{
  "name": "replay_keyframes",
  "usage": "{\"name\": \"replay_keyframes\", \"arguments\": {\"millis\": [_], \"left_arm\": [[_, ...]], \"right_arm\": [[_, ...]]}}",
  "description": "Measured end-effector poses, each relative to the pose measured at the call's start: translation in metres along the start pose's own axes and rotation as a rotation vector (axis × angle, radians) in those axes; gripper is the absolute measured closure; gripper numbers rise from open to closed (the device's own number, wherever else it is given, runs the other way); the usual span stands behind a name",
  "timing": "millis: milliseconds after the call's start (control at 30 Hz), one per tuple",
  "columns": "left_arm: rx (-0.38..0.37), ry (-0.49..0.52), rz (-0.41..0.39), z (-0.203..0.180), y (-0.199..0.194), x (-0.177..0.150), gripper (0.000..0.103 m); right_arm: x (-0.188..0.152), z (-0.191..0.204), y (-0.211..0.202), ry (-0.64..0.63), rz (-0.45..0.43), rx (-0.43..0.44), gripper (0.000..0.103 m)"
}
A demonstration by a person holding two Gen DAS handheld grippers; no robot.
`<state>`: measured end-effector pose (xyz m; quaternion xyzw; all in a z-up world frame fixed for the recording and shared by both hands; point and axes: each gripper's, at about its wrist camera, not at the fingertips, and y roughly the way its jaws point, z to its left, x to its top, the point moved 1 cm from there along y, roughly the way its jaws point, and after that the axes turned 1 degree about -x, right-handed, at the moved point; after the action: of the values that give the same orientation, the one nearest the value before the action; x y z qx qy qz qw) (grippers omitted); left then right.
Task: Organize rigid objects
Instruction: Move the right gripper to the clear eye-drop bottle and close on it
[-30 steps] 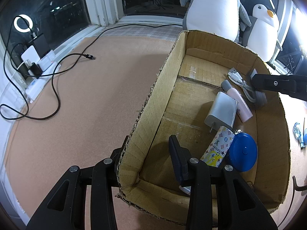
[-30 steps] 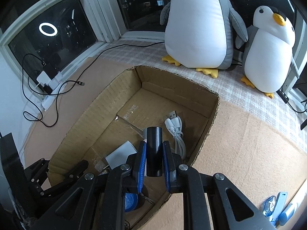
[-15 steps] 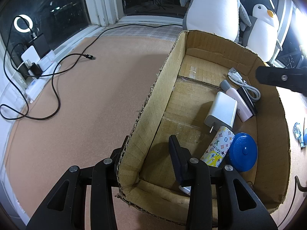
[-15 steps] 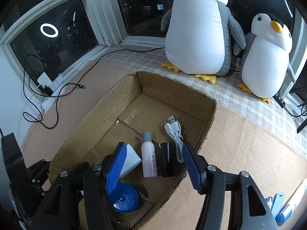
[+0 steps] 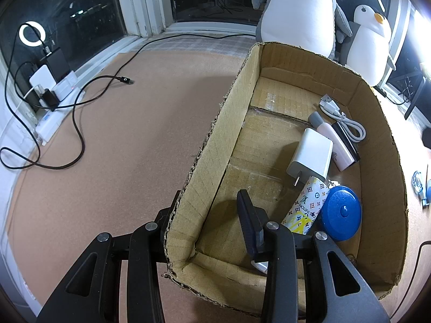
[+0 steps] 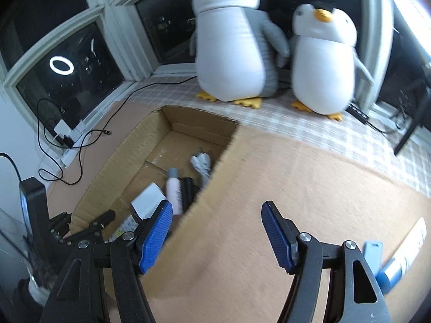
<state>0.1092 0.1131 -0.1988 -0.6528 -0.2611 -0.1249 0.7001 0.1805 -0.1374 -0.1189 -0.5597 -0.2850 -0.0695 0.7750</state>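
Observation:
A cardboard box stands on the tan mat. Inside lie a white charger, a pink bottle with a grey cap, a black cylinder, a white USB cable, a patterned item and a blue round lid. My left gripper straddles the box's left wall; I cannot tell whether it pinches it. My right gripper is open and empty, above the mat to the right of the box. The bottle and black cylinder also show in the right wrist view.
Two plush penguins stand behind the box on a checked cloth. A power strip with plugs and black cables lies at the left. Blue and white small items lie on the mat at the right.
My right gripper let go of the black cylinder in the box, opened, and swung out to the right over the mat. The left gripper has not moved.

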Motion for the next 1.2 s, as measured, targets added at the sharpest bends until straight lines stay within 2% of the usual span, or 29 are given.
{"name": "replay_keyframes", "arguments": {"millis": [467,733,833,1000,1200], "left_arm": [[0.002,0.0,0.001,0.001,0.0,0.0,0.066],[0.003,0.001,0.002,0.002,-0.001,0.0,0.066],[0.003,0.001,0.002,0.002,-0.001,0.0,0.066],[0.003,0.002,0.002,0.001,-0.001,0.0,0.066],[0.003,0.001,0.001,0.001,-0.001,0.0,0.066]], "right_arm": [[-0.045,-0.099,-0.026,0.075,0.055,-0.117,0.038],[-0.053,-0.116,-0.013,0.061,0.102,-0.132,0.039],[-0.053,-0.117,-0.007,0.049,0.115,-0.137,0.044],[-0.052,-0.119,0.001,0.034,0.134,-0.146,0.045],[-0.05,-0.12,0.007,0.039,0.148,-0.141,0.051]]}}
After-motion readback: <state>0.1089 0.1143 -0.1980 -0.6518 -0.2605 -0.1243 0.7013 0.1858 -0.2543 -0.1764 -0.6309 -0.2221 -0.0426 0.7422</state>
